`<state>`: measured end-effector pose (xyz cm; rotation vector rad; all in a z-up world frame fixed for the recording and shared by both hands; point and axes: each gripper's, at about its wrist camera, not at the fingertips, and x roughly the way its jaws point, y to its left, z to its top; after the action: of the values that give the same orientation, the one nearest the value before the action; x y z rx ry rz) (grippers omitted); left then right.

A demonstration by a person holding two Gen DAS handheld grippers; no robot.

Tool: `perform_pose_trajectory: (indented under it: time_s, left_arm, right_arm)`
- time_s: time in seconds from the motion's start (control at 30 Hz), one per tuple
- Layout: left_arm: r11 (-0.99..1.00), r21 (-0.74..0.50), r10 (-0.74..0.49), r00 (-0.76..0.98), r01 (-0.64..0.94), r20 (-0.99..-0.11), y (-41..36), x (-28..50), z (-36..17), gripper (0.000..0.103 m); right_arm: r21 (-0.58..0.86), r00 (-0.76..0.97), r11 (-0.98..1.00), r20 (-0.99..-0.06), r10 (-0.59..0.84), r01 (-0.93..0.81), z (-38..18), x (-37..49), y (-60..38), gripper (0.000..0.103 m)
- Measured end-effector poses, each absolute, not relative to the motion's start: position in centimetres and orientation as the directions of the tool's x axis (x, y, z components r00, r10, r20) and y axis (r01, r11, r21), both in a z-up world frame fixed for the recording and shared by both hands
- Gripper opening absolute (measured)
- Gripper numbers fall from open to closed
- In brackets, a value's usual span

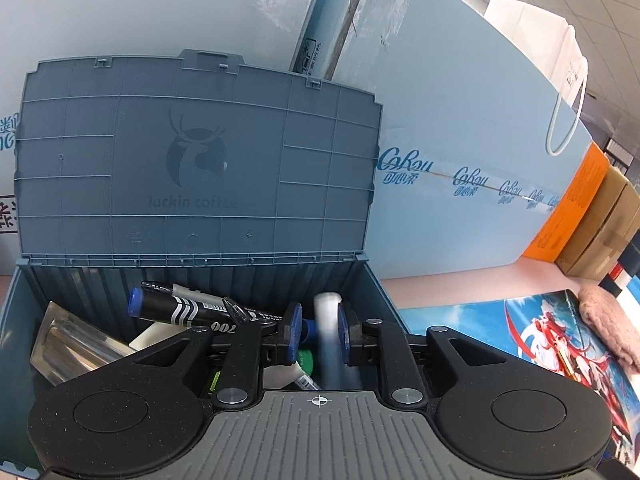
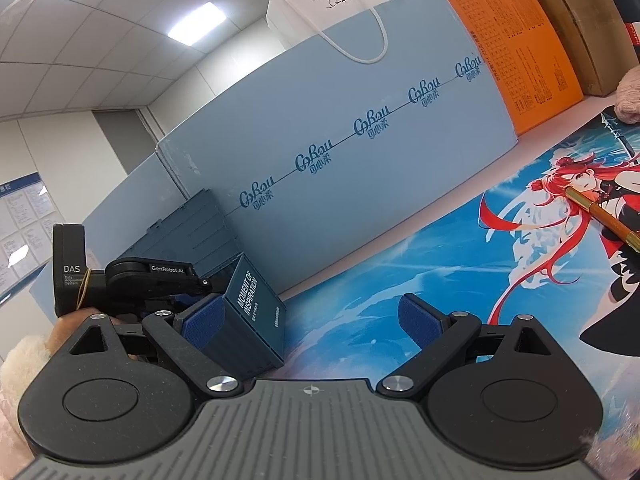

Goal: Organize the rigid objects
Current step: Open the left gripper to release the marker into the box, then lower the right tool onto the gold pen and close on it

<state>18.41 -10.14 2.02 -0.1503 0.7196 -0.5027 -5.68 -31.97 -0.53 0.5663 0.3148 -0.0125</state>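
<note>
Gold pen (image 2: 596, 216) only in right view

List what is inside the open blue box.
Inside the blue box: black markers, a shiny metal piece, something green, and a blurred white tube between the left gripper fingers. The gripper covers the box's bottom.
</note>
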Motion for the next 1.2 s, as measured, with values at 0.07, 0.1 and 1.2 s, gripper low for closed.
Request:
perform_pose_trajectory:
  time_s: [0.07, 0.1, 1.2]
  left_arm:
    - [0.868, -0.309, -0.497, 0.643, 0.39, -0.583, -9.7, 18.1, 2.3, 0.02]
    - [0.867, -0.314, -0.498, 0.645, 0.388, -0.579, -9.5, 17.9, 2.5, 0.02]
    - [0.599, -0.495, -0.791, 0.37, 0.629, -0.487, -24.3, 9.1, 1.7, 0.089]
  right_arm:
    - [0.523, 0.951, 0.847, -0.299, 0.072, 0.1, -0.5, -5.7, -32.0, 0.095]
    - [0.52, 0.951, 0.848, -0.3, 0.07, 0.101, -0.5, -5.7, -31.9, 0.095]
    - [0.169, 0.824, 0.913, -0.514, -0.24, 0.371, -1.0, -7.2, -45.9, 0.095]
